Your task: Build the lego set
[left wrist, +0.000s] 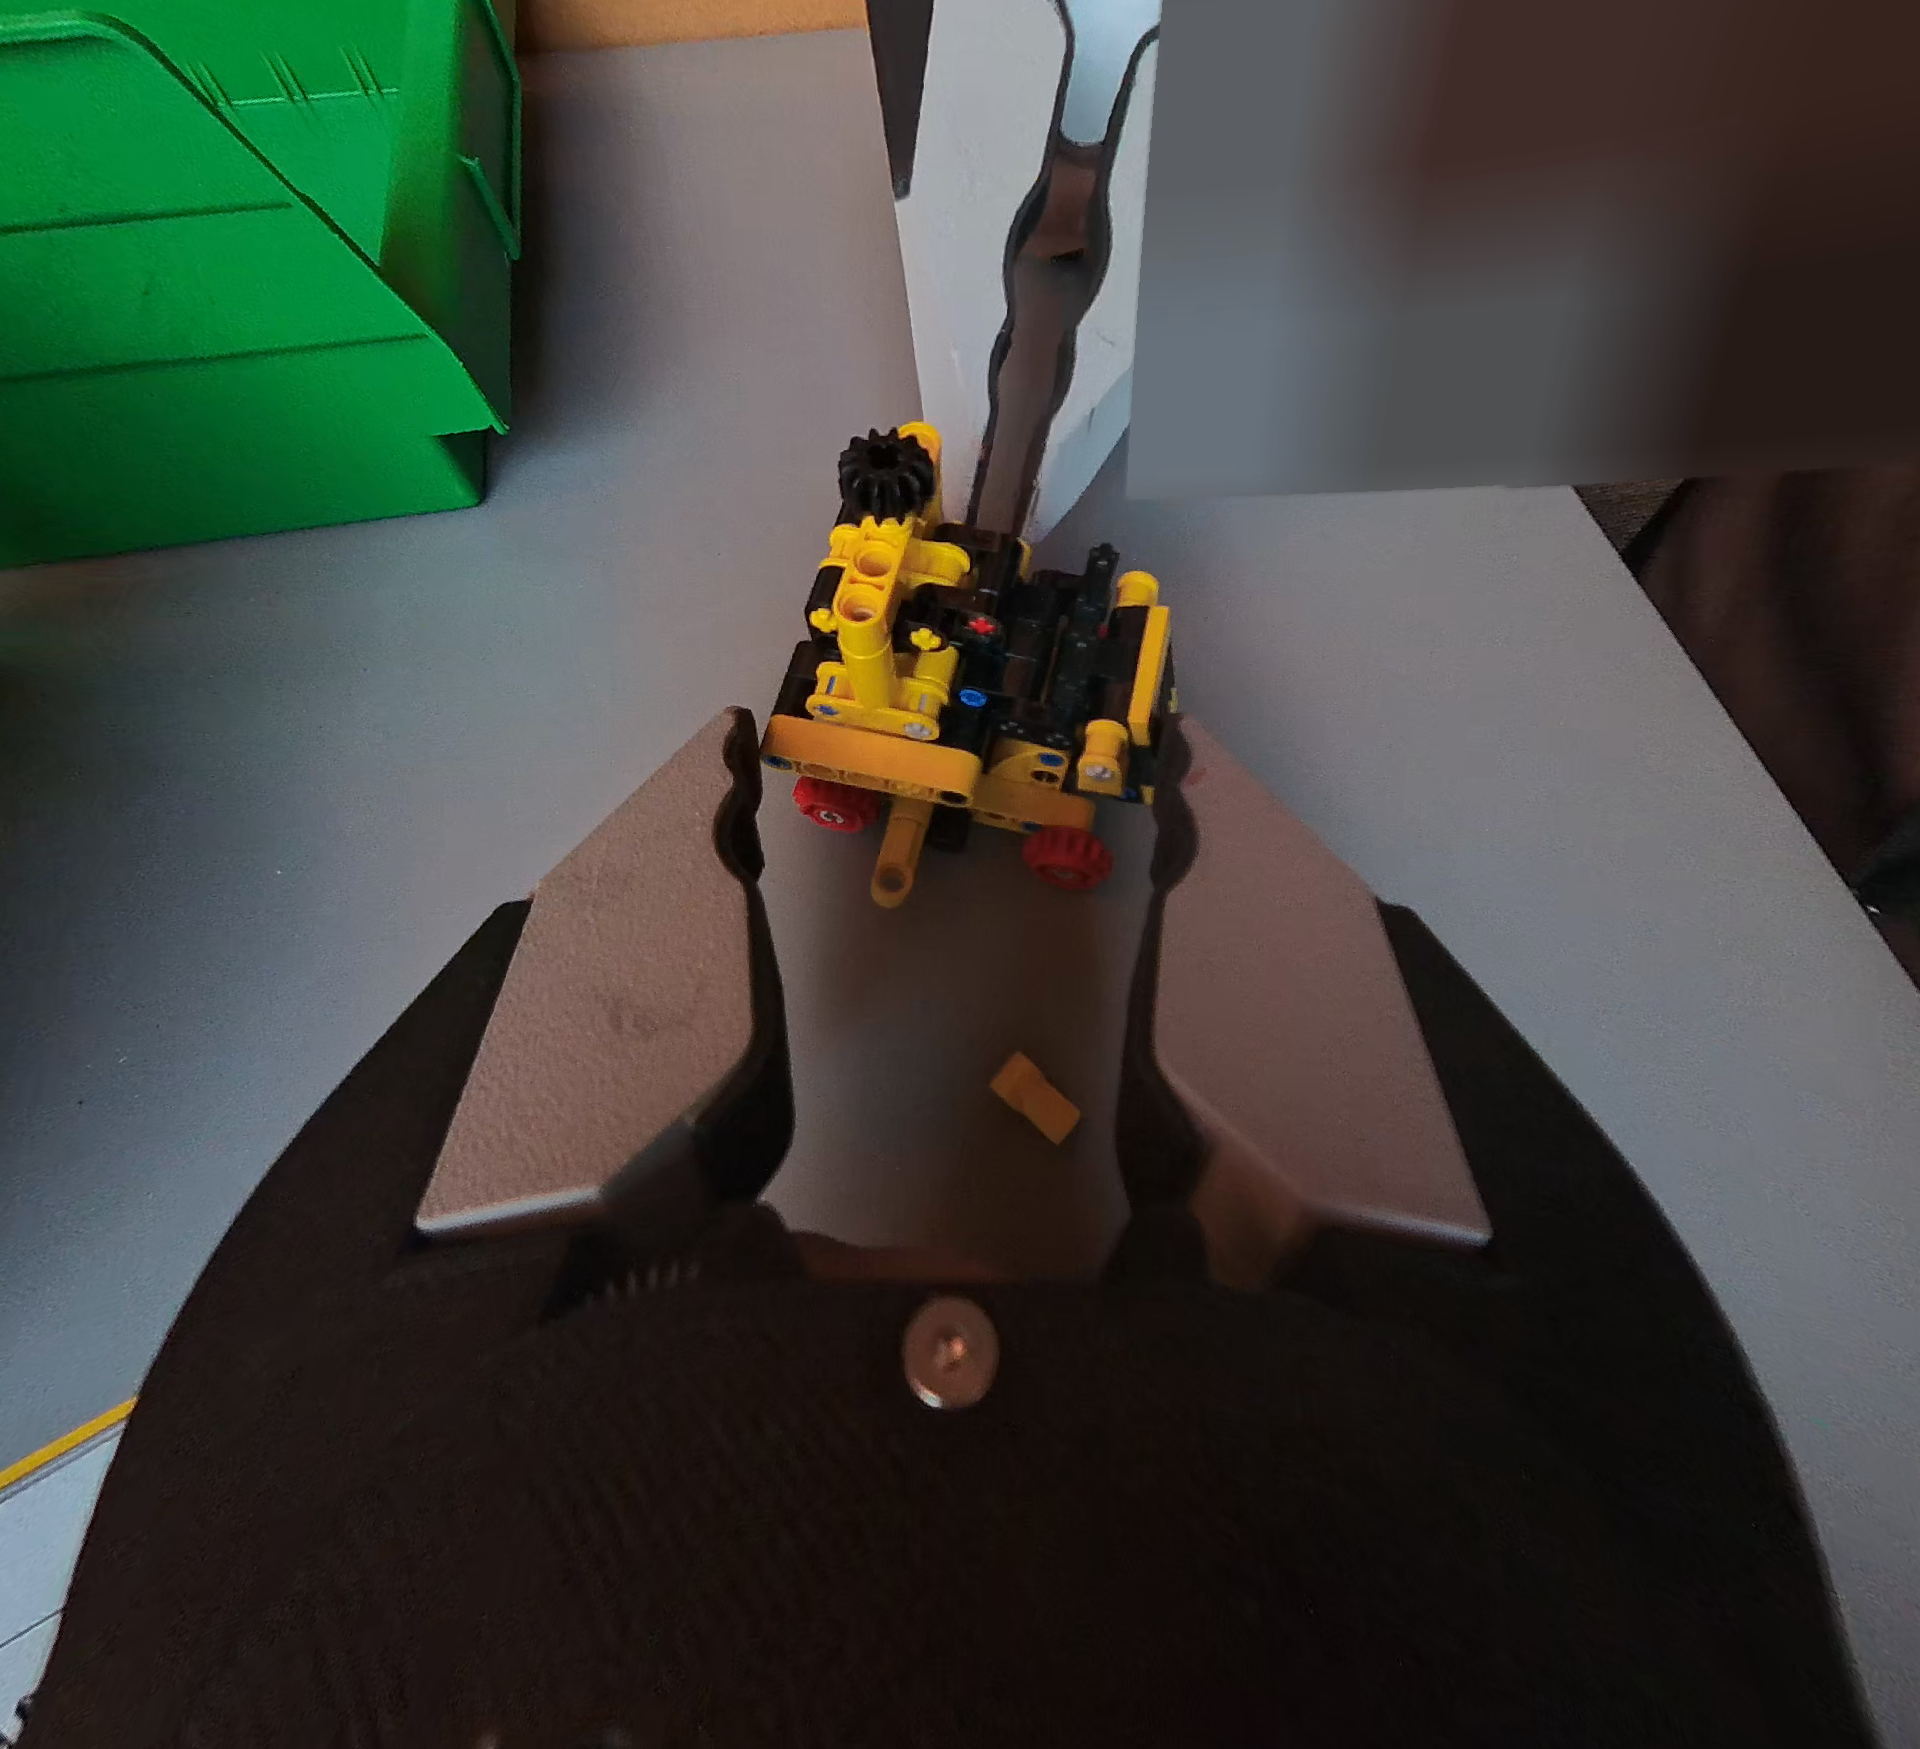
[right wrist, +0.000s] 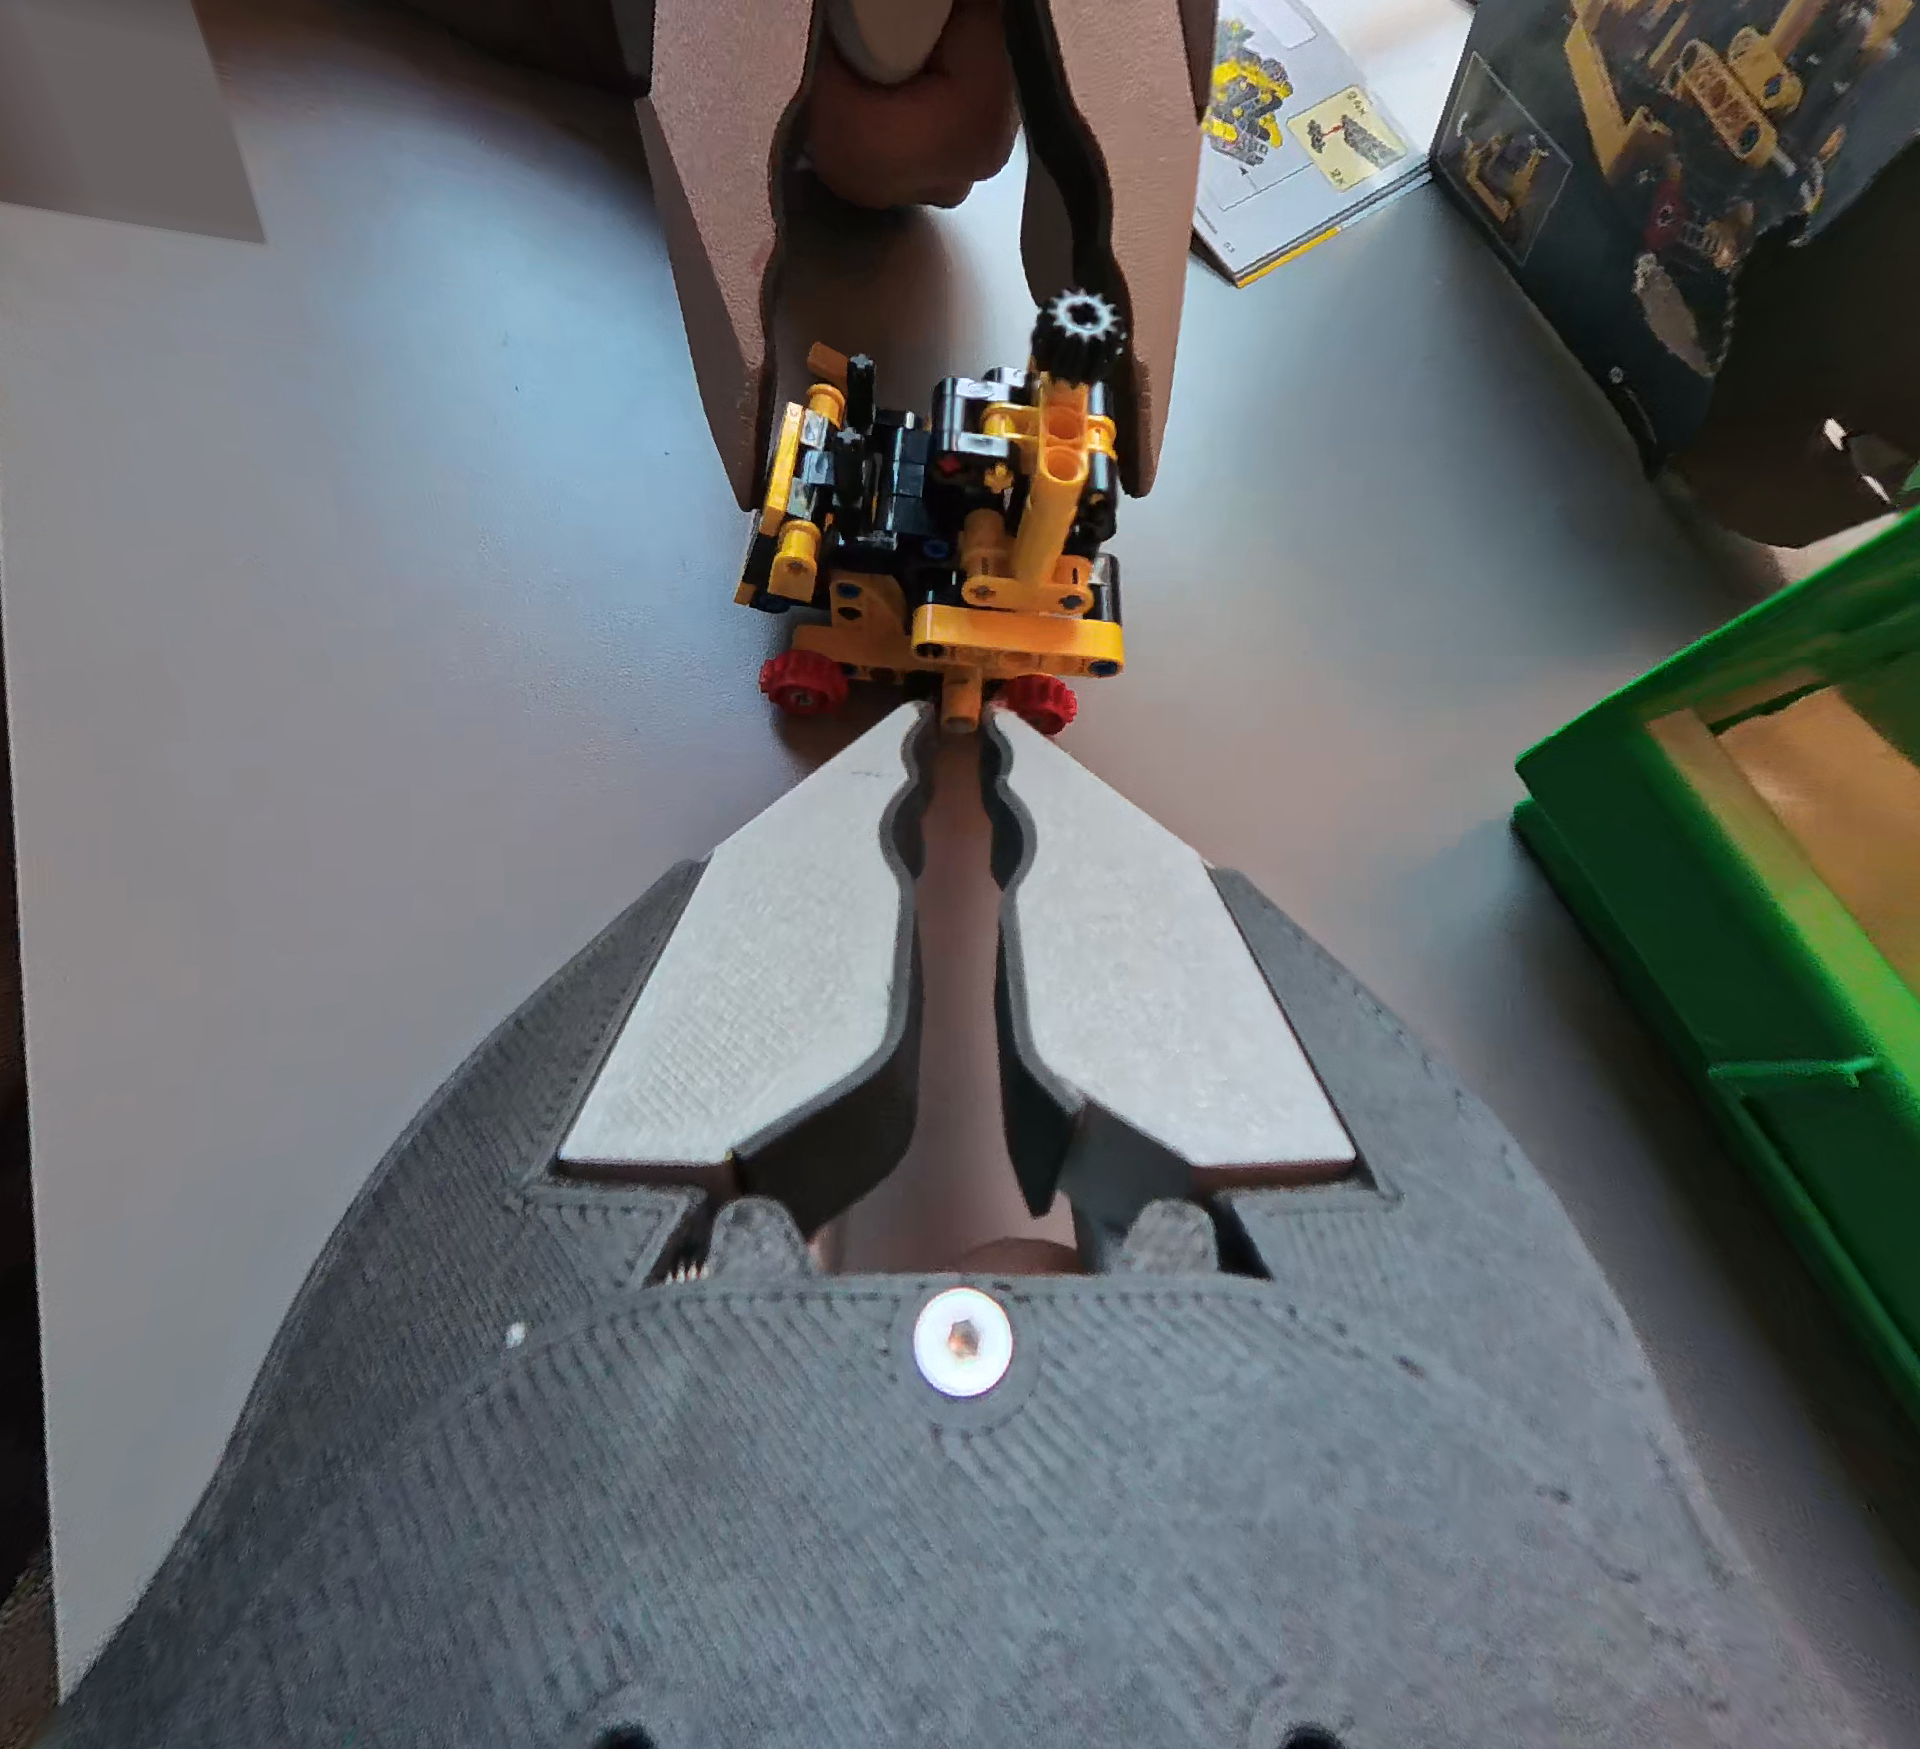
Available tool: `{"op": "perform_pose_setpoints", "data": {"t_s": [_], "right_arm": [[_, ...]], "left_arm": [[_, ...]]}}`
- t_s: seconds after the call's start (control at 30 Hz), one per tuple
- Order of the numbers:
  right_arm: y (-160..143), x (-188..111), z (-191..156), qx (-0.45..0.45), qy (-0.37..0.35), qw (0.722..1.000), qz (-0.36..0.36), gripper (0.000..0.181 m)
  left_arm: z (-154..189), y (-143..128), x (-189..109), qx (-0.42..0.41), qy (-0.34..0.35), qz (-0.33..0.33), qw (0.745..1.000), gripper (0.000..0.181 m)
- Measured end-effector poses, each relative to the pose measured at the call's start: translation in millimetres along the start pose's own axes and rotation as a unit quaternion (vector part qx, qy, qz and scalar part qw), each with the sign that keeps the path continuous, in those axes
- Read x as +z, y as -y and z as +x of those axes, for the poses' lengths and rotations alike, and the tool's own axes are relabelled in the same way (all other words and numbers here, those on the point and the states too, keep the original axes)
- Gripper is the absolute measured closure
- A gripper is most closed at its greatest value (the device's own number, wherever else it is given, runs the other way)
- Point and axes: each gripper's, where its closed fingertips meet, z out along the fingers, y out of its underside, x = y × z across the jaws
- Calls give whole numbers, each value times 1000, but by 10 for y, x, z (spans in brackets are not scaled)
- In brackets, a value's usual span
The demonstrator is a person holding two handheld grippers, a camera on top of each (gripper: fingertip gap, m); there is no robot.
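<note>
Yellow-and-black lego model (left wrist: 966, 660) sits upright on the grey counter (left wrist: 312, 764), roughly centre, red wheels down, black gear (left wrist: 883, 468) up top on its yellow post. My left tongs (left wrist: 956, 795) are spread wide, tips either side of the model's near end; can't tell if they touch it, so released, nothing clamped. From the opposite side my right tongs (right wrist: 956, 717) are nearly closed, tips right at the little yellow peg (right wrist: 961, 702) poking out low btw the red wheels; looks like they're pinching it, but contact is too tight to call for sure. Loose yellow piece (left wrist: 1034, 1097) lies on the counter btw my left fingers, well short of the model. Green bin (right wrist: 1714, 868), the set's box (right wrist: 1683, 141) and instruction booklet (right wrist: 1299, 141) sit off to one side. My read: I'm seating or adjusting that peg while the left braces the chassis. To do it well, close the left gently on the frame first, not on the gear post, then push the peg straight along its axis w/o twisting, else the wheels roll and the model skids.
</note>
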Motion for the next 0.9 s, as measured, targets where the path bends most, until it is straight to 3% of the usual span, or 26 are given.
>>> {"op": "perform_pose_setpoints", "data": {"t_s": [0.33, 0.9], "right_arm": [[-18, 65, 8, -32, -21, 999, -17, 178], [-19, 92, -9, 14, 17, 1000, -21, 178]], "left_arm": [[4, 0, 1, 0, -1, 0, 1000, 107], [19, -2, -1, 0, -5, -1, 1000, 107]]}}
